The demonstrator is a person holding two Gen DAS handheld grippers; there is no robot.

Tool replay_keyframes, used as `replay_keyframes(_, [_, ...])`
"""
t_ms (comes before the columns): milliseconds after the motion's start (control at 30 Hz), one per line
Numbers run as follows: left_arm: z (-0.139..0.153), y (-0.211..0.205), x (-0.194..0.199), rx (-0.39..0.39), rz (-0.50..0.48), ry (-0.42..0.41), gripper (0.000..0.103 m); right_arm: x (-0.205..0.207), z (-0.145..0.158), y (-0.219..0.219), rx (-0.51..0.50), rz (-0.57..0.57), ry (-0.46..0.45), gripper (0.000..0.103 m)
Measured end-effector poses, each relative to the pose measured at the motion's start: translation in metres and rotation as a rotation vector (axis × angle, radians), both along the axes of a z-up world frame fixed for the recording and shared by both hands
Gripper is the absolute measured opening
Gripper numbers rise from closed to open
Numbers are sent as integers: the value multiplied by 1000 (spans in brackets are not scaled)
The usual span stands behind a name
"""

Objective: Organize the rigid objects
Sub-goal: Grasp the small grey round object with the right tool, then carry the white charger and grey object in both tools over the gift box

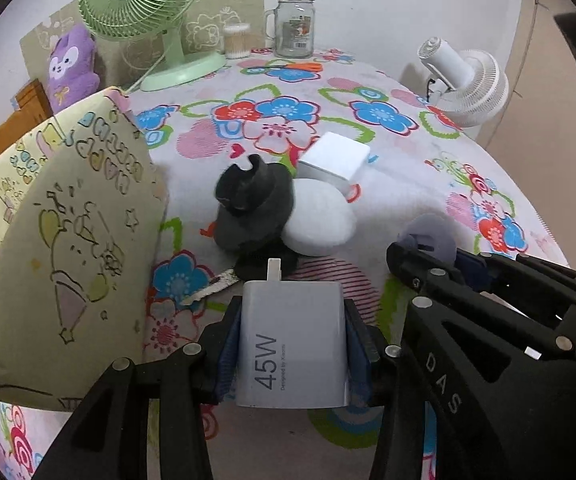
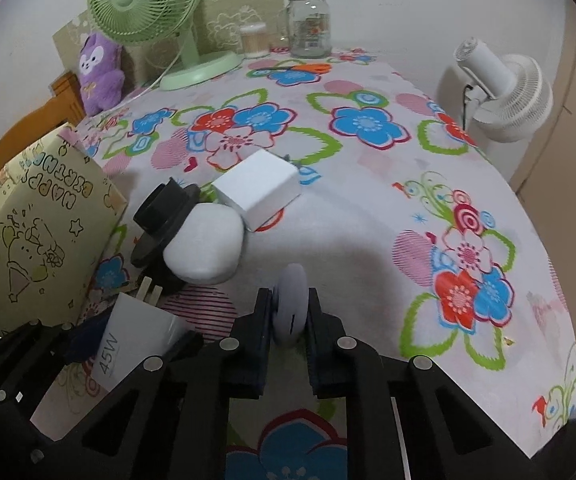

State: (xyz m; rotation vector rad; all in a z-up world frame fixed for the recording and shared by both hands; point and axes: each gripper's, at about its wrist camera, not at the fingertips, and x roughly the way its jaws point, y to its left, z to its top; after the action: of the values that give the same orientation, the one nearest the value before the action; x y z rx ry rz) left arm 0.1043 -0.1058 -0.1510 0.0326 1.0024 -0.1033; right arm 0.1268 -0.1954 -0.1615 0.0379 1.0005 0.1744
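Note:
My left gripper [image 1: 292,316] is shut on a white 45W charger [image 1: 292,340], its prongs pointing away from me; the same charger [image 2: 132,340] shows at the lower left of the right wrist view. My right gripper [image 2: 290,304] is shut on a pale lavender disc [image 2: 291,304] held edge-up just above the cloth, and that disc [image 1: 428,236] appears at the right in the left wrist view. On the table ahead lie a black hat-shaped piece [image 1: 248,204], a white rounded object [image 1: 320,220] and a white cube adapter [image 1: 334,160].
A yellow birthday box [image 1: 60,240] stands open at the left. The floral tablecloth [image 2: 368,220] covers the table. At the back are a green fan [image 1: 140,4], a purple plush [image 1: 70,64], a cotton swab tub [image 1: 236,40] and a glass jar [image 1: 294,24]. A white fan [image 2: 508,92] stands at the right edge.

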Motion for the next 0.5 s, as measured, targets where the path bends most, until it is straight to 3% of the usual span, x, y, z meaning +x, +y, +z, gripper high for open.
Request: replay_keyframes(500, [23,-14,-9,-40,-46,-19,48,-14,27,-14,8,-45,-44,18])
